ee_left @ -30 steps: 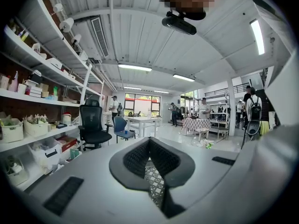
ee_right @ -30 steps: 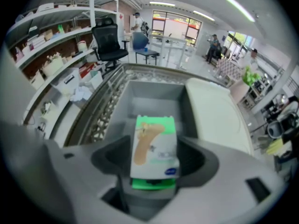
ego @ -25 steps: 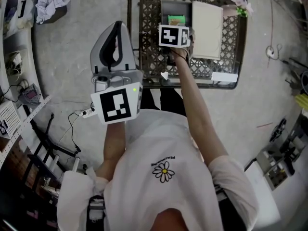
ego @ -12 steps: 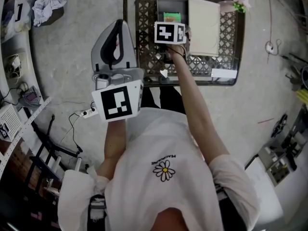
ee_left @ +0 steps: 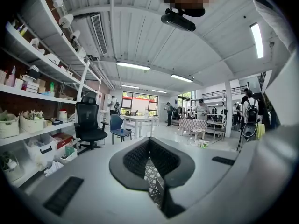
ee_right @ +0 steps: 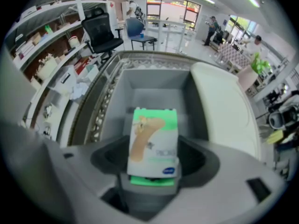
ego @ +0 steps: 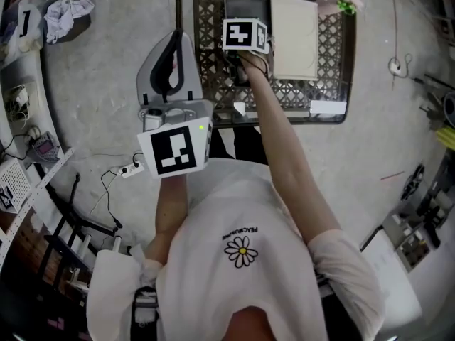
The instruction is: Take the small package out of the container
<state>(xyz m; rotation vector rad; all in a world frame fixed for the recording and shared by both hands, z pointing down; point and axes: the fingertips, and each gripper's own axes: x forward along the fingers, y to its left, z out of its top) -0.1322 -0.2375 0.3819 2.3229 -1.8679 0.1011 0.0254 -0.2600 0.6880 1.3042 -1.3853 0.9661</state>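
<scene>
The small package [ee_right: 154,141], white and green with a plaster pictured on it, stands upright between the jaws of my right gripper [ee_right: 154,168], which is shut on its lower end. Behind and below it lies the open grey container [ee_right: 156,85], its white lid [ee_right: 224,106] resting to the right. From the head view, my right gripper [ego: 245,34] hangs over the container [ego: 242,7] and hides the package; the lid [ego: 293,27] sits beside it. My left gripper [ego: 170,69] is held near my body, left of the table, shut and holding nothing [ee_left: 150,158].
The container rests on a dark metal lattice table [ego: 213,55] with a pink flower [ego: 340,2] at its far right corner and a white label [ego: 328,107] near its front edge. A power strip and cable [ego: 128,168] lie on the concrete floor. Shelves line the left.
My right gripper has moved forward over the container and now covers the green package that showed beyond its cube before. The left gripper has hardly moved.
</scene>
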